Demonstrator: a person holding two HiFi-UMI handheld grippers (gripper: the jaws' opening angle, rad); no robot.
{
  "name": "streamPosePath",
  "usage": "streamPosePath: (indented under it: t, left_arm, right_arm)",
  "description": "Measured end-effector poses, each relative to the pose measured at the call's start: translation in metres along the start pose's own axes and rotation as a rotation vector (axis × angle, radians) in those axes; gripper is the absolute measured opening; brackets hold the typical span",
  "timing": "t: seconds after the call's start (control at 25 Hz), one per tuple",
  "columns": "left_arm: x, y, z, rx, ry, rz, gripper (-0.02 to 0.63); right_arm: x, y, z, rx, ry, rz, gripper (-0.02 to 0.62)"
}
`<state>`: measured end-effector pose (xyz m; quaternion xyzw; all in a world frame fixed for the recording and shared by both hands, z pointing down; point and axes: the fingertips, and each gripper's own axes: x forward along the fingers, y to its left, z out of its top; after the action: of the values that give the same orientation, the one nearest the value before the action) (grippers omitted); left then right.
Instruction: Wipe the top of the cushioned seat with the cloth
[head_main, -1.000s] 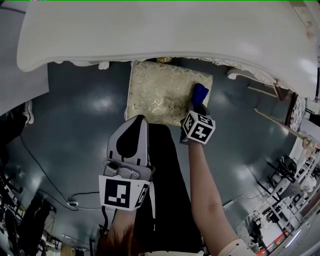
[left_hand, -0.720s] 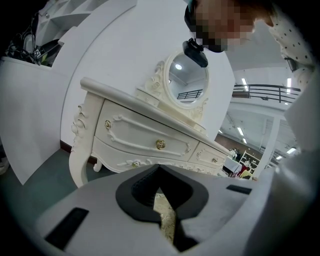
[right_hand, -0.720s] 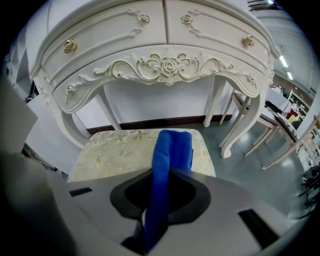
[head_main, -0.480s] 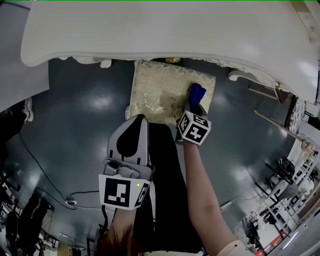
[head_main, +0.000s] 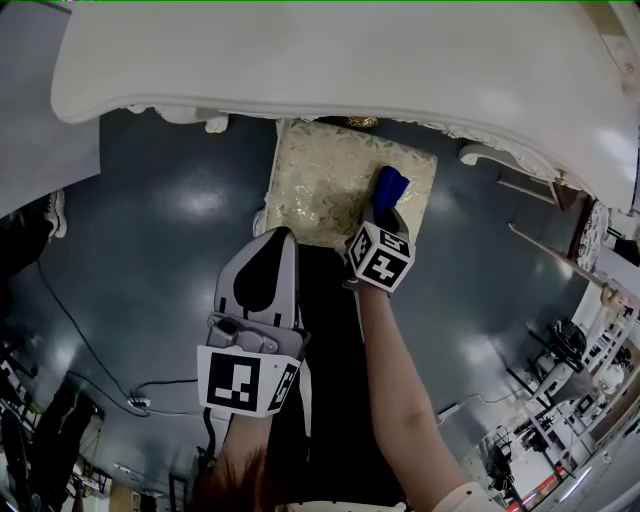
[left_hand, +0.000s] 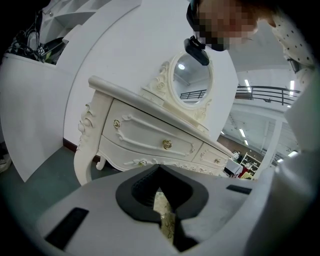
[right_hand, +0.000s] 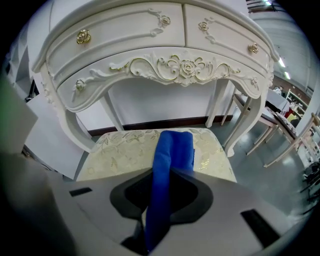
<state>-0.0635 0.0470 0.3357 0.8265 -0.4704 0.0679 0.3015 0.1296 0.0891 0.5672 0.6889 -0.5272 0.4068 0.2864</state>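
Room, left: a glossy dark blue-grey floor (head_main: 170, 210) reflects ceiling lights. A thin black cable (head_main: 85, 335) trails across it, and a white flat panel (head_main: 40, 120) stands at the left edge.
Left gripper (head_main: 265, 268): held low over the floor, just short of the seat's near left corner. Its jaws are together with nothing between them, and only a narrow slit shows between the dark pads (left_hand: 145, 192).
Surface: a pale cream-and-gold brocade cushioned seat (head_main: 320, 180) stands on the floor. Its far edge is tucked under the table, and the patterned top is mostly bare.
Task cloth: a bright blue folded cloth (head_main: 390, 185) lies on the right half of the seat's top. In the right gripper view it runs from the jaws out across the fabric.
Right gripper (head_main: 383, 208): over the seat's near right part, jaws clamped on the blue cloth. Its marker cube (head_main: 380, 258) sits just behind.
Table: a white carved dressing table with gold knobs (head_main: 350, 60) spans the far side. An oval mirror (left_hand: 192, 77) stands on it.
Room, right: white chair legs (right_hand: 260, 125) stand near the table's right leg, with cluttered racks beyond.
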Motion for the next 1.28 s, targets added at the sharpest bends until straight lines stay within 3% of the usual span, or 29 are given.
streamPosePath:
  t: [1.28]
  left_arm:
    - [-0.001,0.015,0.000,-0.024,0.008,0.034,-0.002]
  right_arm:
    - [0.001,0.070,-0.005,-0.025,0.006,0.112,0.061]
